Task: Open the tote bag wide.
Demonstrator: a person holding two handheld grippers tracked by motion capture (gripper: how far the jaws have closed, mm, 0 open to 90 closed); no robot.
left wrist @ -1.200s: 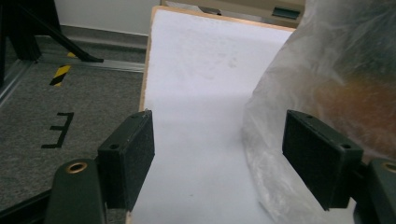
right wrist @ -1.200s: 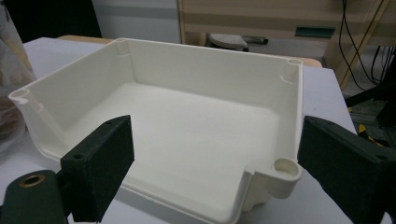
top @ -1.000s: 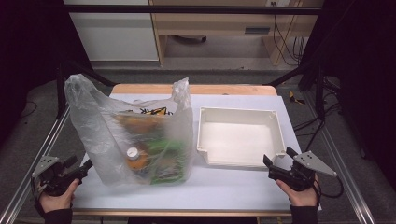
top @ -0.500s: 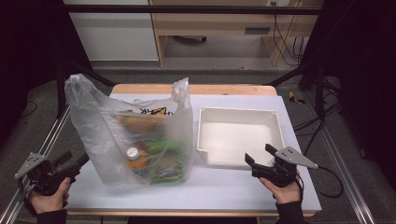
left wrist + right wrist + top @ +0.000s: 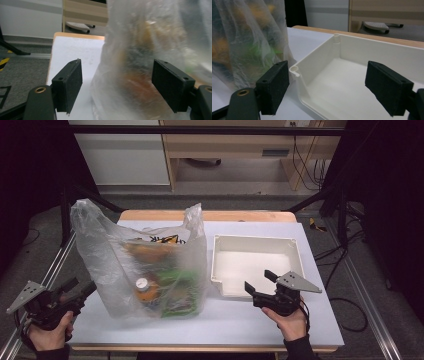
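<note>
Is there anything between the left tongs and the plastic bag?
Nothing visible. The left tongs are open beside the plastic bag, bare white table under them; the left gripper view shows the bag's side right ahead.

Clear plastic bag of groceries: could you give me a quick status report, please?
Left tool open, facing the clear plastic bag. Right tool open, empty, at the white plastic tray. Bag upright, untouched. Nothing in the way.

— What's behind the table (image 5: 280, 330)?
— A pale wooden bench (image 5: 235, 145), a white cabinet (image 5: 120, 155), cables (image 5: 300, 160) by the wall.
— And below?
— Grey carpet (image 5: 45, 235), dark at both sides.
</note>
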